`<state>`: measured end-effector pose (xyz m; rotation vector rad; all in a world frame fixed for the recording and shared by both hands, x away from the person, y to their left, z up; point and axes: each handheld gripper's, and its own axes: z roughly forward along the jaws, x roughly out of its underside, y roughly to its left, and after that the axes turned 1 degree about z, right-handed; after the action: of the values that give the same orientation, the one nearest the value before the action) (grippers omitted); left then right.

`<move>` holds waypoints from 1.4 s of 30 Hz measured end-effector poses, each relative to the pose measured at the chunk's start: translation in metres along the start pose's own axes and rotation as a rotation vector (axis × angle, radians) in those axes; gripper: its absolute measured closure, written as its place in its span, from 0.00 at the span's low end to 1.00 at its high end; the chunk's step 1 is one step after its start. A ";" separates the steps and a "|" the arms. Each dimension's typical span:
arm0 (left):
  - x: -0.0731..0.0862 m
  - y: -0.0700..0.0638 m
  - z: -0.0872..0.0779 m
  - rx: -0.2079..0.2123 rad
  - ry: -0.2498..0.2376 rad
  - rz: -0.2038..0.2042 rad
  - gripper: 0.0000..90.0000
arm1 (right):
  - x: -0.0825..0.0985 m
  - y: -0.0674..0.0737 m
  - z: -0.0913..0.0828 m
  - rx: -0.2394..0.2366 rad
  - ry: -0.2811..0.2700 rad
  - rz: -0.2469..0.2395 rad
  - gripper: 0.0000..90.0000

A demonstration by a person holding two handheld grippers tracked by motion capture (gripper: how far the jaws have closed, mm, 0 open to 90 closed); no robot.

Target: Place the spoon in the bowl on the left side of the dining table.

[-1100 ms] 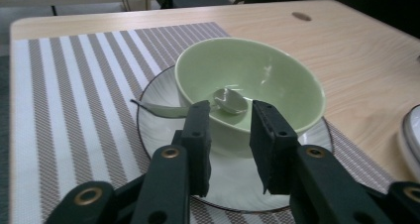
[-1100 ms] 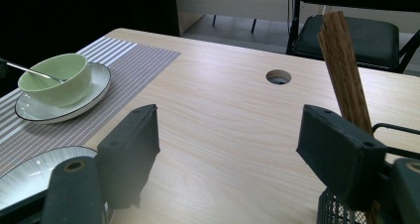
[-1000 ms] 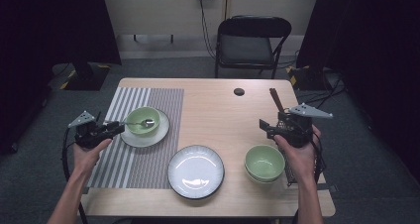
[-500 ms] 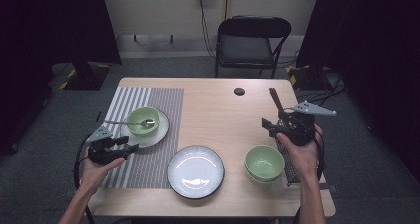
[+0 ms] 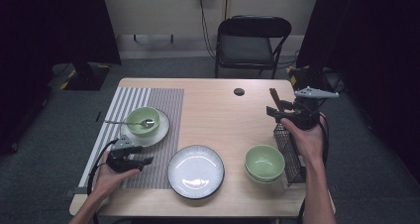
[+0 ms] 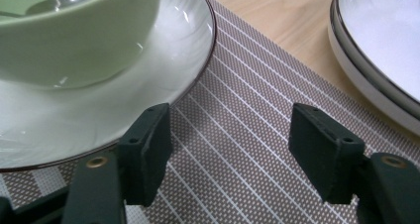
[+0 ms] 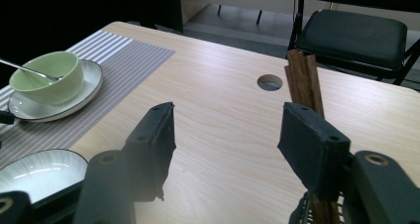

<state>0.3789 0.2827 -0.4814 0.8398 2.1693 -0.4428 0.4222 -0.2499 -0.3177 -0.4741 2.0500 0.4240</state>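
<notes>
Left gripper [image 5: 143, 160] lower, spoon [image 6: 54, 3] half-hidden

Mid-table [image 5: 218, 115] open; plate [image 5: 195, 171], bowls [image 5: 265, 162] crowd front

Wooden table [image 5: 218, 110] with striped placemat [image 5: 148, 102], plates [image 5: 195, 172]

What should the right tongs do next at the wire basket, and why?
Probably lower a little and close on the brown wooden chopsticks that stand up from the black wire basket. The right tongs have just been closing with nothing between the pads, and the sticks rise just beyond the right-hand pad, so a small shift toward them comes first.
</notes>
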 end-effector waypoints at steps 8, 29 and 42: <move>0.012 -0.008 0.011 -0.042 0.047 0.046 0.29 | 0.000 -0.021 0.011 0.038 0.020 0.033 0.56; 0.016 -0.008 0.012 -0.049 0.014 0.042 0.25 | 0.003 -0.036 0.031 0.122 0.043 0.059 0.74; 0.016 -0.009 0.012 -0.049 0.010 0.036 0.25 | 0.007 -0.036 0.035 0.117 0.059 0.048 0.85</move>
<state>0.3714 0.2766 -0.5012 0.8543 2.1622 -0.3668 0.4617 -0.2654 -0.3447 -0.3707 2.1334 0.3196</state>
